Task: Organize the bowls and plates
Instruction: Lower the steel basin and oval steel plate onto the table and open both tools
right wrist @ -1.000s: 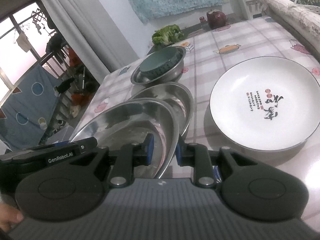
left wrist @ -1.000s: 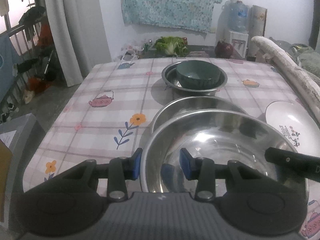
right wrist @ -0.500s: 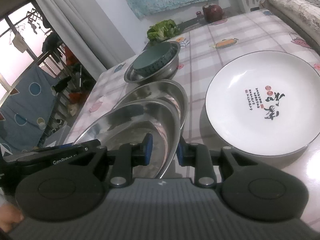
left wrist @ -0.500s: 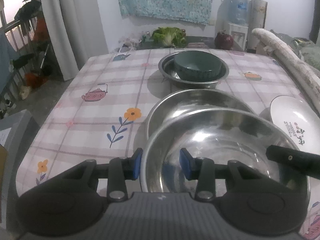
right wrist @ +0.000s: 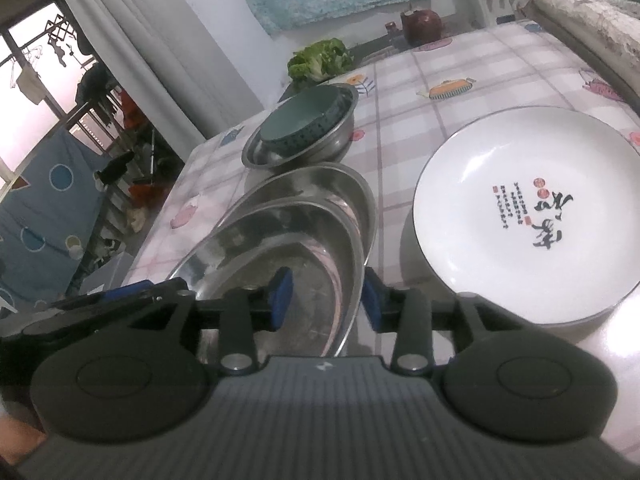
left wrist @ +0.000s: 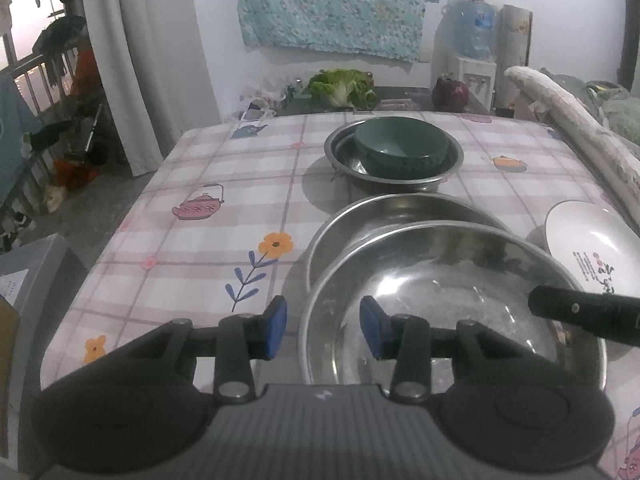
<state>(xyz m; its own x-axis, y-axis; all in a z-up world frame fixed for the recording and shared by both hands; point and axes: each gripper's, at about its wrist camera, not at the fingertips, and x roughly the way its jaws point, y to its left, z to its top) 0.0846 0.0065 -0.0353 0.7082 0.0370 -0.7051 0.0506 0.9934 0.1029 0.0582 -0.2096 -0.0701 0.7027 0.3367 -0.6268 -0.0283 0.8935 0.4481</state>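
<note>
My left gripper (left wrist: 323,330) straddles the near steel bowl's (left wrist: 448,296) rim, pads apart, not pressing | my right gripper (right wrist: 325,298) has just been opening, same rim between its spread pads | that bowl sits nested in a second steel bowl (right wrist: 344,188) beside the white plate (right wrist: 520,220).

I see a pink checked tablecloth printed with teapots and flowers (left wrist: 224,184) covering the table. Beyond its far edge lie a leafy green cabbage (left wrist: 344,89) and a dark red round pot (left wrist: 450,94), under a pale blue patterned cloth (left wrist: 336,4) hanging on the wall.
</note>
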